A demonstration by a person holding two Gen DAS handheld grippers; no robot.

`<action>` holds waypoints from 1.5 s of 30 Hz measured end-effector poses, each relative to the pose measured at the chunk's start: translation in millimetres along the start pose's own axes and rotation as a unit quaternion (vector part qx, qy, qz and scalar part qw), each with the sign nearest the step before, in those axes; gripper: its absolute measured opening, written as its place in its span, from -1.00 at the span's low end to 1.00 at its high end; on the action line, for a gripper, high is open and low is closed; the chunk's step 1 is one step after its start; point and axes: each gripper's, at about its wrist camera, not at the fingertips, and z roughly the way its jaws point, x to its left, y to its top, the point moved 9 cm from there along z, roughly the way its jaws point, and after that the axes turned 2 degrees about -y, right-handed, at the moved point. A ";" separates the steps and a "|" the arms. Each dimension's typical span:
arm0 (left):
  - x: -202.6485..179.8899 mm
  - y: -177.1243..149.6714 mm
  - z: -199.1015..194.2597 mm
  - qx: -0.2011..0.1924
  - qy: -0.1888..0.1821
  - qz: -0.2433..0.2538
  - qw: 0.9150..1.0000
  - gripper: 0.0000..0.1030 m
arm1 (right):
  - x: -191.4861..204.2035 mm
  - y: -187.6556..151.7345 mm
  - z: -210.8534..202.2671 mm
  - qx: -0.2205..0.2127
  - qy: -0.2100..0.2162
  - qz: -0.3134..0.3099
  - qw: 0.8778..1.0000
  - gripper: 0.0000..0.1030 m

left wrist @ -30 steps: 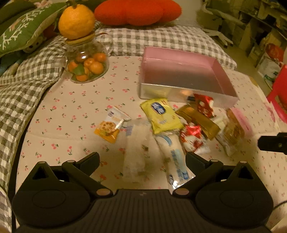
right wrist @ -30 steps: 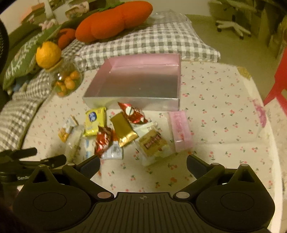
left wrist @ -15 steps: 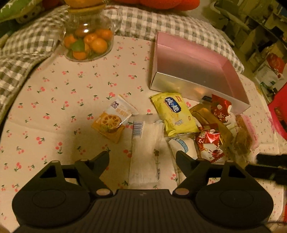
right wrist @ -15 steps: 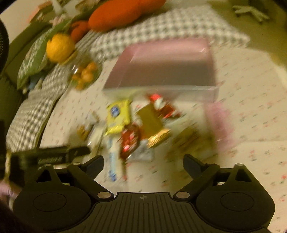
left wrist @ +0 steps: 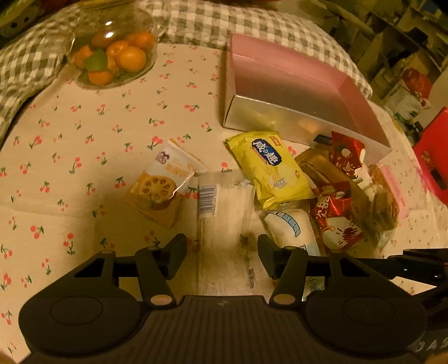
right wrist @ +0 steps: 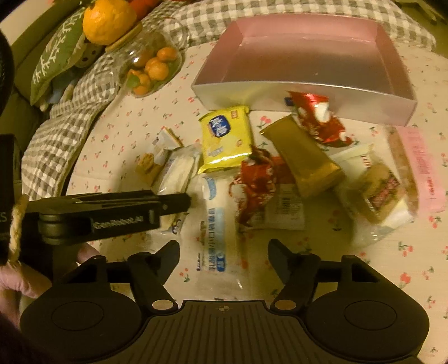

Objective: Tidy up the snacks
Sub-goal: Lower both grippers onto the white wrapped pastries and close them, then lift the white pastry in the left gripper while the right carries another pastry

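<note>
Several snack packets lie in a pile in front of an empty pink box. My left gripper is open, its fingers either side of a clear white packet. A lotus-root snack lies to its left, a yellow packet ahead. My right gripper is open, low over a white-and-blue packet. A gold packet, red packets and a pink packet lie beyond. The left gripper shows side-on in the right wrist view.
A glass jar of small oranges stands at the back left with a big orange on its lid. Checked bedding and pillows ring the cherry-print cloth. A red stool stands at the right.
Both grippers have moved down and forward toward the pile. The left one now straddles the clear white packet; the right one has swung left over the white-and-blue packet.
</note>
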 end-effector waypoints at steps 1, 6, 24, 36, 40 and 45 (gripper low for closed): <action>0.1 0.2 -0.4 -0.002 0.002 0.005 1.000 -0.01 | 1.6 -0.8 2.7 0.000 -0.002 -0.003 1.000 0.23; 3.6 0.3 -1.1 -0.006 0.013 0.017 1.000 -0.16 | 13.0 -6.1 15.8 -0.002 -0.016 -0.020 1.000 0.00; 22.5 -5.9 -14.3 -0.010 0.010 -0.020 1.000 -0.48 | 30.2 -4.7 21.3 -0.036 -0.062 -0.071 0.995 -0.51; 28.3 -2.4 -33.6 -0.035 -0.004 -0.042 0.998 -0.52 | 46.0 -1.0 6.2 -0.039 -0.011 -0.056 0.998 -0.59; 31.4 1.0 -40.7 -0.047 -0.006 -0.050 0.998 -0.53 | 46.2 2.9 -1.9 -0.044 0.006 -0.046 0.998 -0.59; 36.1 5.0 -45.7 -0.057 -0.003 -0.063 0.996 -0.53 | 47.0 9.5 -12.3 -0.057 0.019 -0.037 0.997 -0.60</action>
